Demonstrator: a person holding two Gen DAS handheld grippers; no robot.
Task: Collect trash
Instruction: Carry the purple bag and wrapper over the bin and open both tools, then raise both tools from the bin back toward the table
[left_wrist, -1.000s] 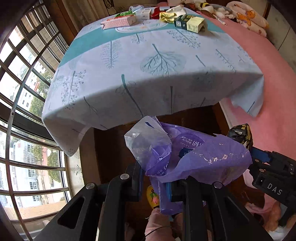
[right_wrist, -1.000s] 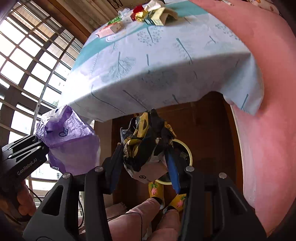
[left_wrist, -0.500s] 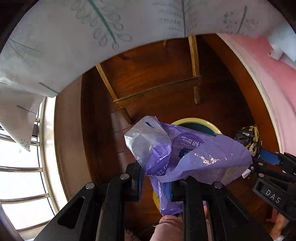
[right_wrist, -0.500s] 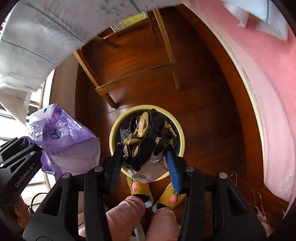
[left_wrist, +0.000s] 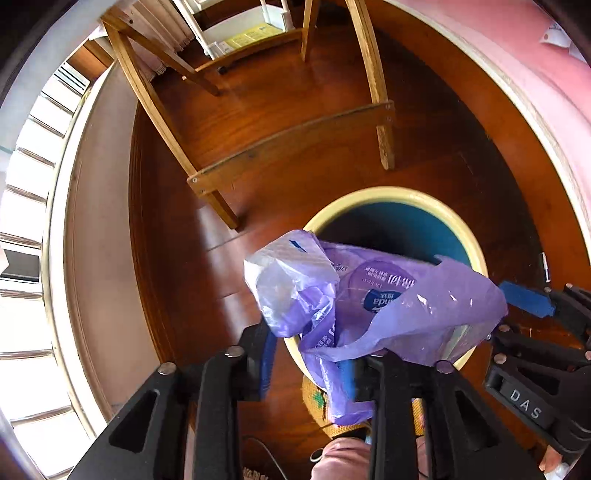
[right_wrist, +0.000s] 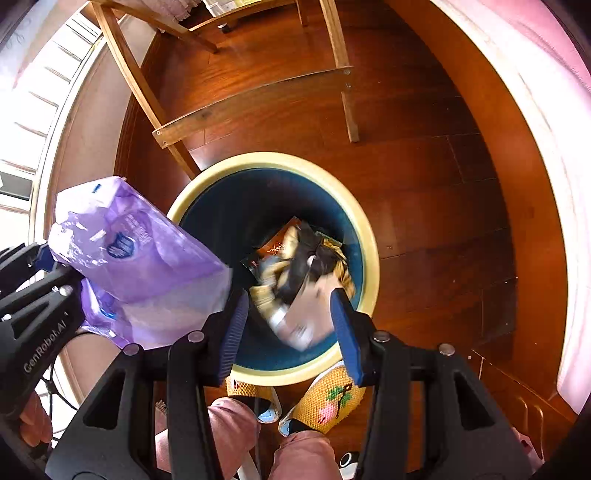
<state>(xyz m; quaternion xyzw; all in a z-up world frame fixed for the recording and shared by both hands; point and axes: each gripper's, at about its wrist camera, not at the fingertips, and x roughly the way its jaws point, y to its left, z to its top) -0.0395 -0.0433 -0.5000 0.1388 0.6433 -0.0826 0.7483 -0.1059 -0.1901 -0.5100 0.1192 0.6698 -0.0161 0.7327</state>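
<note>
Two pieces of trash hang above the bin (right_wrist: 273, 158). First, a crumpled black-and-yellow wrapper (right_wrist: 299, 273), blurred, sits straight over the bin's dark blue inside. The right claw (right_wrist: 288, 306) pinches it between its blue pads, pointing down into the opening. A white panel of the wrapper hangs lowest.

Second, a purple plastic bag (left_wrist: 388, 306) with a clear crinkled end. It hangs over the near left part of the bin's rim. The left claw (left_wrist: 308, 350) points down with its jaws opening and the bag between them. The bag leans against the right-hand finger and drapes over it. A strip of bare floor (left_wrist: 258, 92) shows between the bag's tail and the left-hand pad, so nothing squeezes it. In the right wrist view the bag spreads wide just left of the wrapper, partly over the rim.

The bin is round with a pale yellow rim and stands on dark wooden floor. Just beyond it are the light wooden legs and crossbar (left_wrist: 291, 147) of the desk. Two yellow knitted slippers (right_wrist: 328, 402) touch the bin's near edge, with pink trouser legs (right_wrist: 229, 417) above them. Pink bedding (left_wrist: 535, 74) curves along the right, and a bright window with bars (left_wrist: 22, 221) runs down the left.
</note>
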